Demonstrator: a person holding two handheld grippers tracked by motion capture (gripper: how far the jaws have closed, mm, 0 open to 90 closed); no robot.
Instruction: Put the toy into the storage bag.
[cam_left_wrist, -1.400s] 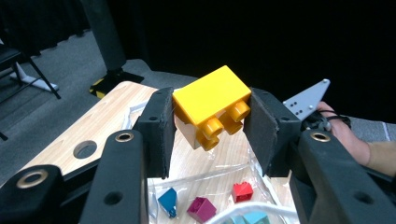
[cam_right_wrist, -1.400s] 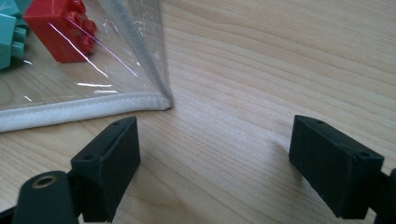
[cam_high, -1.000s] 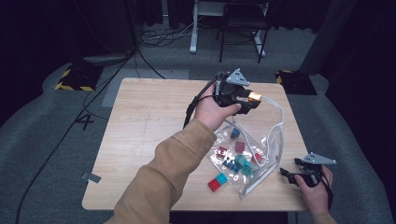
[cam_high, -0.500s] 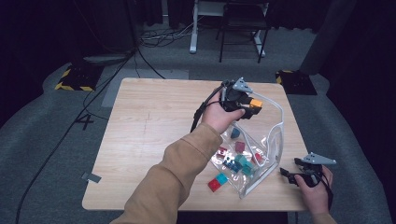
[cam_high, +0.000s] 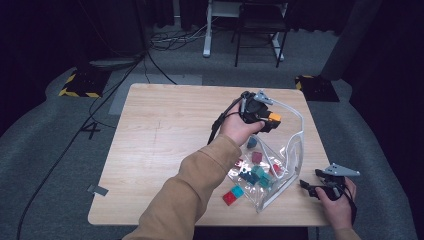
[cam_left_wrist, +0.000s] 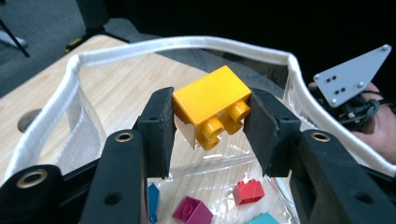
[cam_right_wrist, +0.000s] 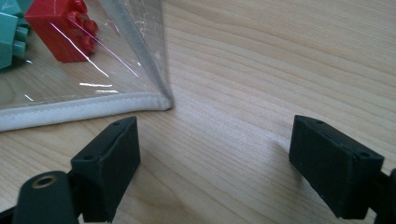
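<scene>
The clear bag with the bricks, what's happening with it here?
A person is filling a clear pouch with toy bricks. The left gripper is shut on a yellow brick, held just above the pouch's white-edged opening. Several bricks already lie inside, and a red brick and a teal brick sit on the table beside it. The right gripper rests open on the table by the pouch's corner, holding nothing.

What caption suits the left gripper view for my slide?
Left claw grips yellow studded plastic brick above clear white-rimmed pouch.
</scene>
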